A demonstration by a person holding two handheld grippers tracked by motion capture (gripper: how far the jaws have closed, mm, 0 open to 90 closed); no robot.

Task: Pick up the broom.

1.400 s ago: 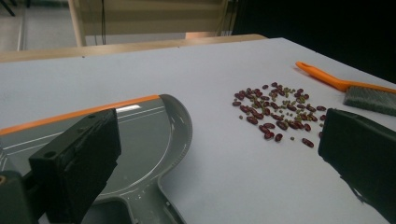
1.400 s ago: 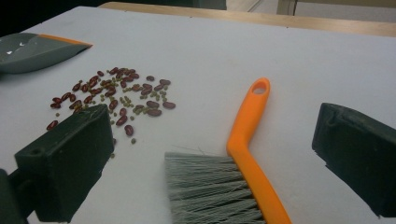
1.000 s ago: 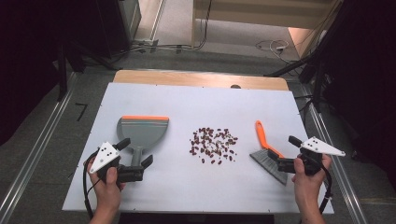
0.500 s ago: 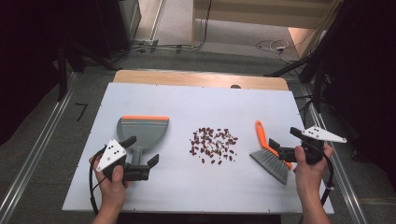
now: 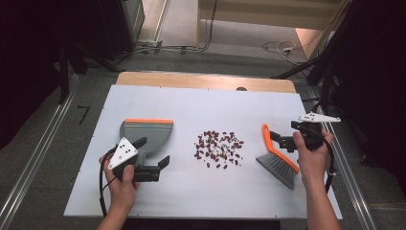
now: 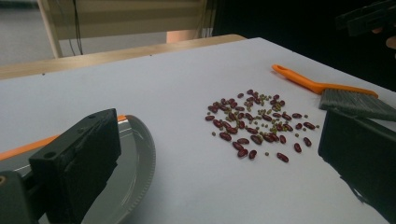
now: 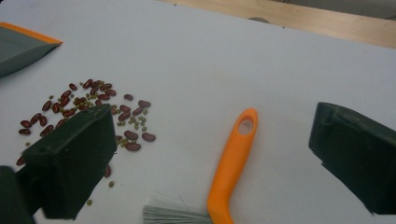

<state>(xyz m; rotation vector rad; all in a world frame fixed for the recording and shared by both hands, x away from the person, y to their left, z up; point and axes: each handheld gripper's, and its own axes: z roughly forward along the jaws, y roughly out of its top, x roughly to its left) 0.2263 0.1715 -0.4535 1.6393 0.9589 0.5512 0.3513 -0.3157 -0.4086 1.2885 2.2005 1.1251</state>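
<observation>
A grey dustpan with an orange edge lies left of centre on the white table. A scatter of red and small green beans sits mid-table. A brush with an orange handle and grey bristles lies to their right. My left gripper is open, its jaws wide just off the dustpan's near right corner, pointing at the beans. My right gripper is open, hovering beside the brush handle, which lies between its jaws in the right gripper view.
A wooden strip borders the table's far edge. Metal rails run along both sides, and cables lie on the floor beyond. The right hand's gripper shows at the top right of the left gripper view.
My right gripper has moved away from the person and a little left, toward the brush handle. The left gripper has shifted slightly right, next to the dustpan. Beans, brush and dustpan have not moved.
</observation>
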